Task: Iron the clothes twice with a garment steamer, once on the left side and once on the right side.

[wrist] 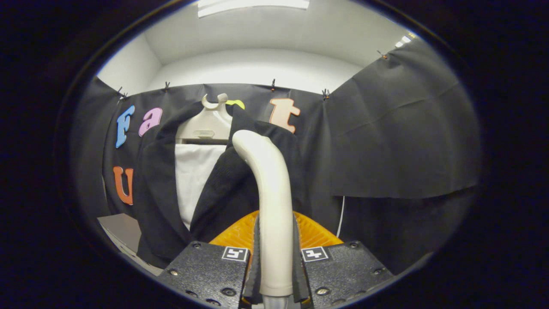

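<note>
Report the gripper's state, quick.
Gripper: shut on the garment steamer handle, a finger pressing on each side; its head is up against the dark jacket on the hanger.

Looks like a staged recording booth, not a real home: black cloth [399,128] pinned up w/ small clips [272,84] as makeshift walls, plain white room walls and ceiling [274,38] above, strip light [253,5] overhead. A dark jacket [231,180] over a white shirt [195,176] hangs on a pale hanger [206,124] against the cloth, a set-up prop.
</note>
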The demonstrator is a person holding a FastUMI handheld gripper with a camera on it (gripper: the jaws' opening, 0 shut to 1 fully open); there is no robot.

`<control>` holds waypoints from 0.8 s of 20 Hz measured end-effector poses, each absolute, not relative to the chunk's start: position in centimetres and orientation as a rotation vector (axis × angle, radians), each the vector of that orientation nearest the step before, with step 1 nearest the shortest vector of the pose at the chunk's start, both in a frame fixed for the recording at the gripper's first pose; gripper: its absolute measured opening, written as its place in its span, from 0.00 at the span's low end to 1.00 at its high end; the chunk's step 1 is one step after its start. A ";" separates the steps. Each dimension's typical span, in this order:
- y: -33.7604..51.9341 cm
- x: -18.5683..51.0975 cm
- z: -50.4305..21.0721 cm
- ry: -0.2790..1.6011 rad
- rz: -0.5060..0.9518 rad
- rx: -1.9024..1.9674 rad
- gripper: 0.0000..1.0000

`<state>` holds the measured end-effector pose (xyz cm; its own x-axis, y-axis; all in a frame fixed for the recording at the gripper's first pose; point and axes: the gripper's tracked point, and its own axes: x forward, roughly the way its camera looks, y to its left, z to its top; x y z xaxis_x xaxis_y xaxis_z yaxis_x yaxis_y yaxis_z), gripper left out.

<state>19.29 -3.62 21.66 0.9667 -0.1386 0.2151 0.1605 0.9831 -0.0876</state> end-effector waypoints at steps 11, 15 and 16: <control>-3.8 16.9 12.7 -0.080 -0.168 -0.065 0.32; -4.1 16.2 9.1 -0.026 -0.186 -0.060 0.32; -4.3 16.0 8.4 -0.016 -0.197 -0.063 0.32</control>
<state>16.02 -4.32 8.38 0.9805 -0.1953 0.0224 0.1963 0.9786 -0.0609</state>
